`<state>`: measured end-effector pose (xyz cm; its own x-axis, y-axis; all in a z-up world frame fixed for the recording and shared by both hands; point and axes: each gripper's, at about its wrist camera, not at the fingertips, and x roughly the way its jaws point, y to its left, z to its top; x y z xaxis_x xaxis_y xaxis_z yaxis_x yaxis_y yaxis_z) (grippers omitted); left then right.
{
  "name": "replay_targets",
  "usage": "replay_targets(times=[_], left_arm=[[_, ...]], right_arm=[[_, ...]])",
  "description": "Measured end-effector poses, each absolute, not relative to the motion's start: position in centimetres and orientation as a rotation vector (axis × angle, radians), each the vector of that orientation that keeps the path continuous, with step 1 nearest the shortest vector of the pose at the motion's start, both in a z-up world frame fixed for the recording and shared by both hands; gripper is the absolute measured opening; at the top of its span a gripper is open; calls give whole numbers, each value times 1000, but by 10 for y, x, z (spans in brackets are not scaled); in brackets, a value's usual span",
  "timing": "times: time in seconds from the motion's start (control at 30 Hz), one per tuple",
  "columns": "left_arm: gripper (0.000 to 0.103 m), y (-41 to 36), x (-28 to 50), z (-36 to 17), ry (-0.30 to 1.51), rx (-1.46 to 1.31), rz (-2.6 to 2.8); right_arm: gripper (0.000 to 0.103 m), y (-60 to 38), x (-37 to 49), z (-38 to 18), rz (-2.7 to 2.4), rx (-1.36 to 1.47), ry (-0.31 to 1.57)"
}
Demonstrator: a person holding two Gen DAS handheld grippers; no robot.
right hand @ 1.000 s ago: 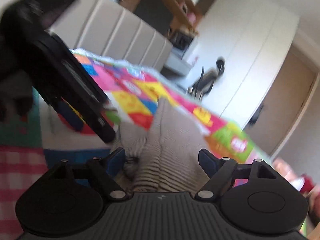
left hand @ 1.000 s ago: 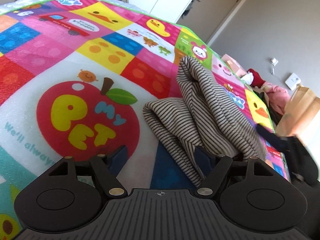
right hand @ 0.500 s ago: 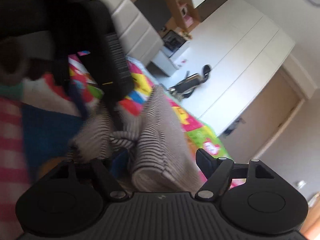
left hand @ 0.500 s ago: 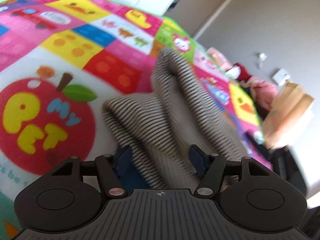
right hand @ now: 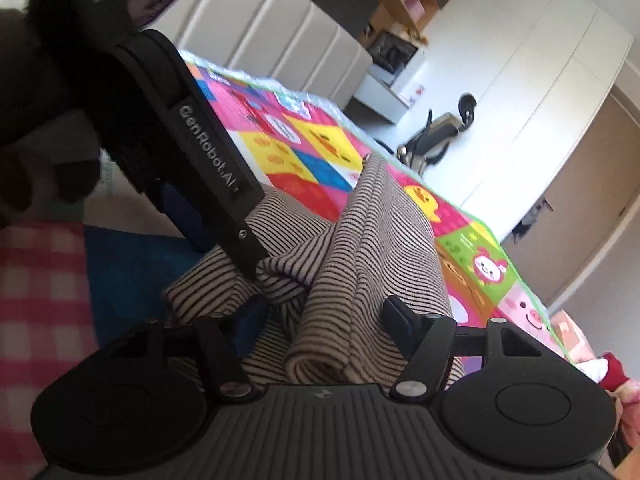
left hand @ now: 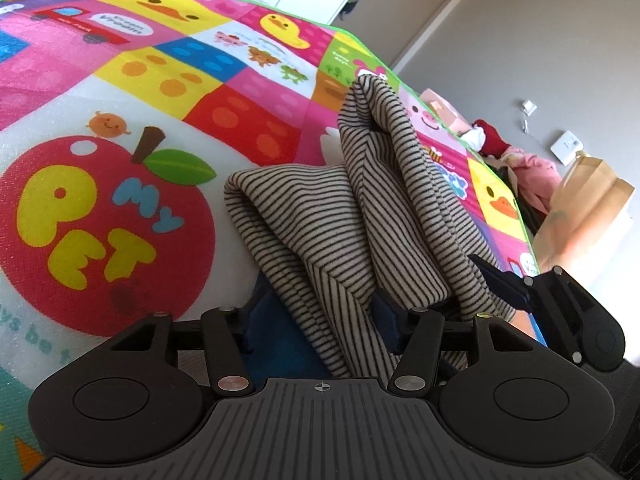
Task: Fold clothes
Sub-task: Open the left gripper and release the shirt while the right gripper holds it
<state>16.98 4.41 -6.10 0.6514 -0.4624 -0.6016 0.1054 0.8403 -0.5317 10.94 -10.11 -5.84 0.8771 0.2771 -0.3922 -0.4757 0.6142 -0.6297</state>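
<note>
With both my left gripper [left hand: 316,320] and right gripper [right hand: 324,320] now straddling, fingers spread, the striped garment [left hand: 360,216] bunched on the play mat [left hand: 160,80], I've closed in enough to pinch it.

Your left gripper [left hand: 316,322] sat low with its fingers spread wide apart, striped fabric lying loosely between them rather than pinched. Your right gripper [right hand: 324,320] was likewise spread, its blue-padded fingers [right hand: 394,314] standing clear on either side of a folded ridge of cloth. The two tools were close together, the left one crossing the upper left of the right wrist view and your dark-gloved hand [right hand: 36,128] wrapped around its handle.
</note>
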Motion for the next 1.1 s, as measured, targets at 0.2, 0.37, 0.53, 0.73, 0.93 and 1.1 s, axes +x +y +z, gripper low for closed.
replay_targets(times=[0.2,0.37,0.53,0.73,0.93,1.1], left_arm=[[60,50,167,-62,802,-490,-365],[57,50,165,-62,799,-483,-363],[55,56,160,-59,820,-506,-367],[52,93,149,-28,725,-562,-327],[54,114,133,22,555,-600,-352],[54,79,143,5,667,-555,-421]], right_arm=[[75,-108,98,-85,308,-940,99],[57,-107,111,-85,343,-887,148],[28,-121,110,-62,396,-829,127],[23,-121,78,-54,530,-944,35],[24,-112,43,-73,647,-1080,22],[26,-107,40,-63,722,-1030,75]])
